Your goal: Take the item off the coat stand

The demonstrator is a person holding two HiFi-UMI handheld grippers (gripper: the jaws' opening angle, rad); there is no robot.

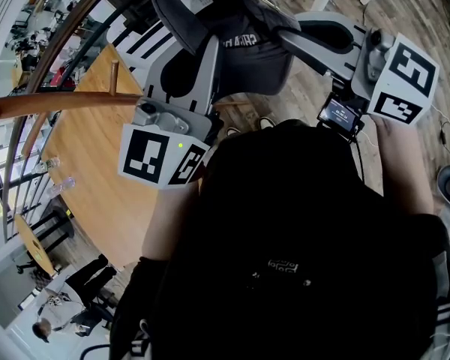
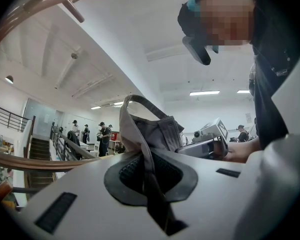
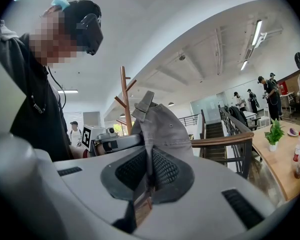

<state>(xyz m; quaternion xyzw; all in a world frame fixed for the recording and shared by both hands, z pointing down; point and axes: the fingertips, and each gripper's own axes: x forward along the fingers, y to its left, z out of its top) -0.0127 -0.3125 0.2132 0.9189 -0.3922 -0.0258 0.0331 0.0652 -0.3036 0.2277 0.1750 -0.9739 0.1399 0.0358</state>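
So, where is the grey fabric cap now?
Top centre of the head view, the grey fabric cap is clamped by the left gripper and the right gripper.

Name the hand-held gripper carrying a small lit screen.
The right hand-held gripper: screen below its marker cube. The left hand-held gripper shows only a green light.

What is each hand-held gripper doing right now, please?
Left hand-held gripper: closed on the grey cap.
Right hand-held gripper: closed on the same cap.

One grey cap [image 1: 247, 62], one wooden coat stand [image 3: 124, 101], one potted plant [image 3: 274, 134], two grippers: left gripper [image 2: 148, 176], right gripper [image 3: 149, 176].
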